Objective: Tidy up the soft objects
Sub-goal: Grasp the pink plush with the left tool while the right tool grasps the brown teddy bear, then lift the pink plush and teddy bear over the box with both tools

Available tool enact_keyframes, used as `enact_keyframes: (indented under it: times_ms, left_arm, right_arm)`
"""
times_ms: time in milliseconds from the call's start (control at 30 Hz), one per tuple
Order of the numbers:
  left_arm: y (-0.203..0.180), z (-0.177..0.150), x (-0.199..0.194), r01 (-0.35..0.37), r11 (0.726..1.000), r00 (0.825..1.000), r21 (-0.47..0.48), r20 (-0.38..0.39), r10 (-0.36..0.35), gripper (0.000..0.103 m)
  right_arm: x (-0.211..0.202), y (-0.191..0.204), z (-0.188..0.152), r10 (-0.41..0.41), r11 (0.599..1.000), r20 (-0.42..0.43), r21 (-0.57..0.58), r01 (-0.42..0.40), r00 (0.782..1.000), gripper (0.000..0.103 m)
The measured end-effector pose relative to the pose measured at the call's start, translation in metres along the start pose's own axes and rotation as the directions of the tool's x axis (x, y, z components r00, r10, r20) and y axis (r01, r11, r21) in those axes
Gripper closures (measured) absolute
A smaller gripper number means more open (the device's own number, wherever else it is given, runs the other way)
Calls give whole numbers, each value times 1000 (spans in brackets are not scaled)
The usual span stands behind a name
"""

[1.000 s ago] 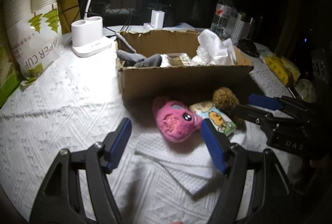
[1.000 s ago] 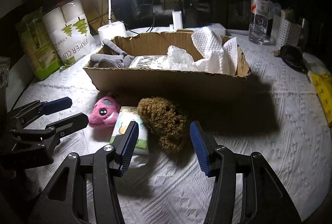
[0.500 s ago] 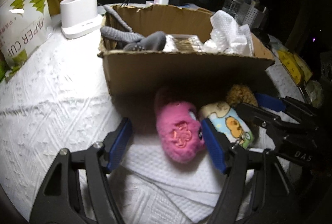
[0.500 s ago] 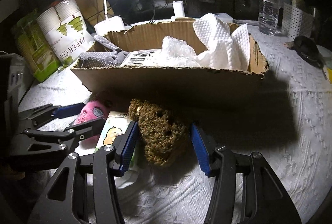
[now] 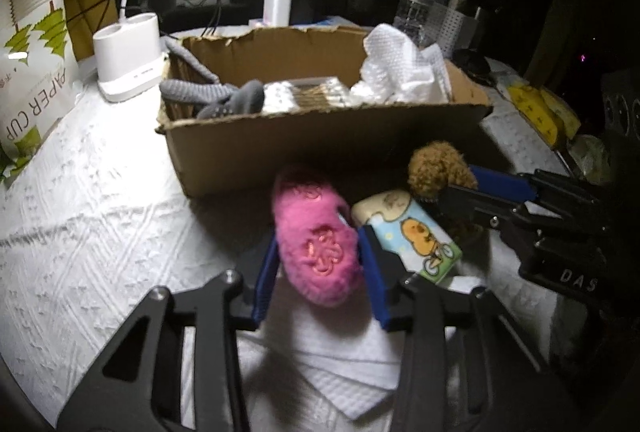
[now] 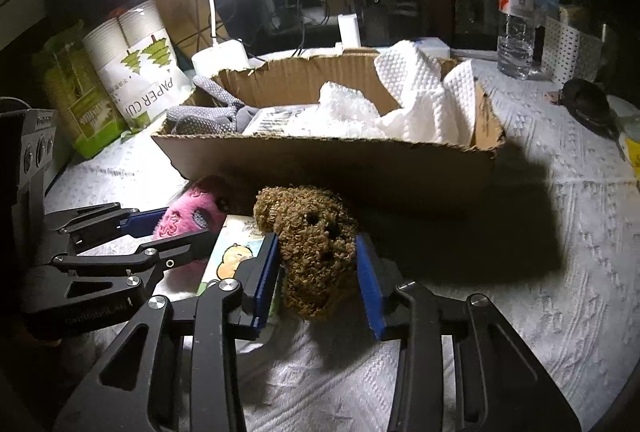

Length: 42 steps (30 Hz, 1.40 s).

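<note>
A pink plush toy [image 5: 316, 244] lies on the white cloth in front of a cardboard box [image 5: 320, 148]. My left gripper [image 5: 320, 276] is shut on it, a blue pad on each side. A brown curly plush [image 6: 316, 244] lies to its right; my right gripper [image 6: 320, 280] is shut on it. The pink plush also shows in the right wrist view [image 6: 188, 216], and the brown plush in the left wrist view [image 5: 436, 168]. A tissue pack with a cartoon print [image 5: 416, 232] lies between the two toys. The box holds a grey glove [image 5: 216, 96] and white paper towel [image 5: 404, 72].
A white lamp base [image 5: 128, 56] and a paper cup pack [image 5: 32, 52] stand to the left of the box. A water bottle [image 6: 516, 16] and a white basket [image 6: 568, 48] stand at the back right. Yellow items [image 5: 536, 108] lie at the right.
Both grippers moved forward onto the toys and closed: the left on the pink plush, the right on the brown plush.
</note>
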<state>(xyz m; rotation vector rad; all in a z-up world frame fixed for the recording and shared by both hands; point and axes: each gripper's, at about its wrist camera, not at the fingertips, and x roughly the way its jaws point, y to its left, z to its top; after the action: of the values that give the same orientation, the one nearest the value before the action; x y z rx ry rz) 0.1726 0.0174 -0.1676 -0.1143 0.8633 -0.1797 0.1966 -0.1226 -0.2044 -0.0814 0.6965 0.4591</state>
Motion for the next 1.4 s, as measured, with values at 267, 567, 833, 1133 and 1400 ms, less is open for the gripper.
enact_keyframes:
  times_ms: [267,567,833,1133,1400]
  left_arm:
    - [-4,0,-24,14,1000,999,10,53,-15,63]
    - [-13,5,-50,25,999,994,25,103,-27,63]
    - [-20,19,-68,22,998,988,50,151,-30,63]
    - [-27,45,-78,16,997,978,78,206,-32,63]
    - [-31,67,-78,13,996,970,93,240,-35,63]
  right_arm:
    - [-23,0,0,-25,1000,37,2,25,999,63]
    - [-48,3,1,-46,999,77,-5,47,996,63]
    - [-68,0,10,-59,998,122,-8,60,991,63]
    - [-80,-10,30,-68,997,168,-14,72,983,63]
    - [-80,-20,48,-72,997,193,-17,77,979,63]
